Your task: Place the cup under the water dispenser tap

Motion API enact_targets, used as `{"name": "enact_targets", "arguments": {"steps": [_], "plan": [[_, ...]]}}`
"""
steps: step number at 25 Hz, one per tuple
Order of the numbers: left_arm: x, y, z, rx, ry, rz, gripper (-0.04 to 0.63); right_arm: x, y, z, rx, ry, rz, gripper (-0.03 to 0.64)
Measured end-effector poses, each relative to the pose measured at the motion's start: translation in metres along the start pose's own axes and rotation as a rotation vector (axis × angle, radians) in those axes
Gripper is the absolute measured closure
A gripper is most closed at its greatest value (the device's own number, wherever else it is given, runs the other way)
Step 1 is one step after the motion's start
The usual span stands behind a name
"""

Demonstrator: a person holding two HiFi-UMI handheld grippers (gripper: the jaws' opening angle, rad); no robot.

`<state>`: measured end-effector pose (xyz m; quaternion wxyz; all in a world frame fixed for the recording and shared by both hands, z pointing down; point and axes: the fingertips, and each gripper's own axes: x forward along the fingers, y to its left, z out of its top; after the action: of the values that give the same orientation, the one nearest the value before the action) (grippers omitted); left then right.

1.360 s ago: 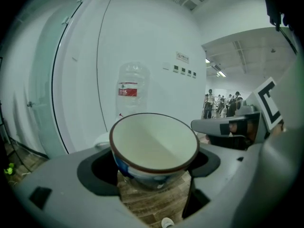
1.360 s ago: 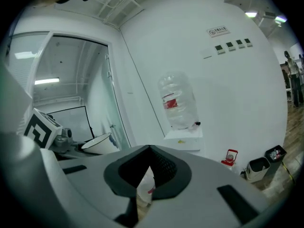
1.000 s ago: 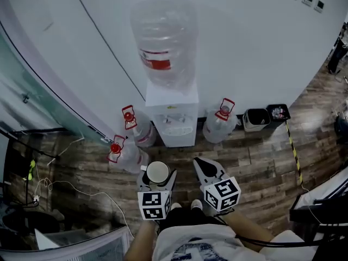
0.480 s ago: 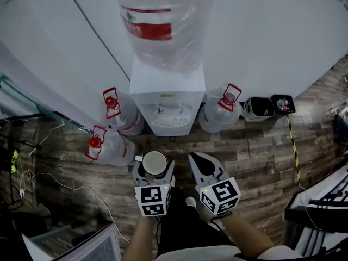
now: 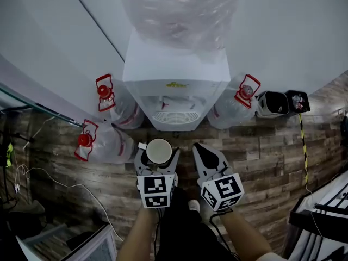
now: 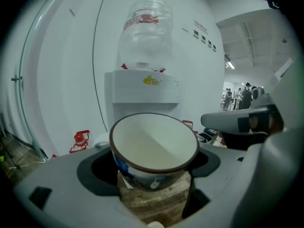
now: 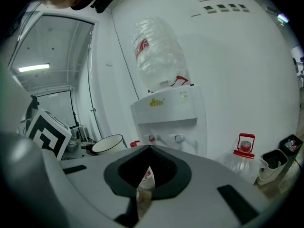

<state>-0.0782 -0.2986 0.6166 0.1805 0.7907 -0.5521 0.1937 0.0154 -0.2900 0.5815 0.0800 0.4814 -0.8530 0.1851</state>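
Observation:
A white cup (image 5: 159,151) with a brown rim and blue pattern sits upright between the jaws of my left gripper (image 5: 158,147), which is shut on it. In the left gripper view the cup (image 6: 154,144) fills the middle, with the white water dispenser (image 6: 142,87) straight ahead. The dispenser (image 5: 175,86) carries a big clear bottle (image 5: 179,10); its taps (image 7: 165,138) sit in a recess above a grille tray (image 5: 175,117). The cup is short of the dispenser, over the floor. My right gripper (image 5: 204,152) is beside the cup, shut and empty.
Spare water bottles with red handles stand left (image 5: 117,107) (image 5: 100,143) and right (image 5: 234,109) of the dispenser. Two small bins (image 5: 272,103) stand by the wall at right. Cables (image 5: 49,178) trail over the wood floor at left.
The person has stepped toward the dispenser, which now looks larger and nearer. The cup stays held in the left gripper; both grippers keep their pose.

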Motion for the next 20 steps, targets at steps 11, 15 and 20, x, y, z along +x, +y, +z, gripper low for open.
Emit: {"name": "enact_targets", "arguments": {"steps": [11,15,20], "plan": [[0.098,0.044,-0.053,-0.038,0.013,0.01,0.152,0.078,-0.034,-0.063,-0.051,0.01,-0.003,0.597],[0.13,0.052,-0.06,-0.02,0.003,0.01,0.152,0.102,-0.041,-0.078,-0.059,0.006,0.005,0.597],[0.164,0.055,-0.072,-0.008,0.001,0.002,0.152,0.124,-0.05,-0.094,-0.059,0.0,0.007,0.597]]}}
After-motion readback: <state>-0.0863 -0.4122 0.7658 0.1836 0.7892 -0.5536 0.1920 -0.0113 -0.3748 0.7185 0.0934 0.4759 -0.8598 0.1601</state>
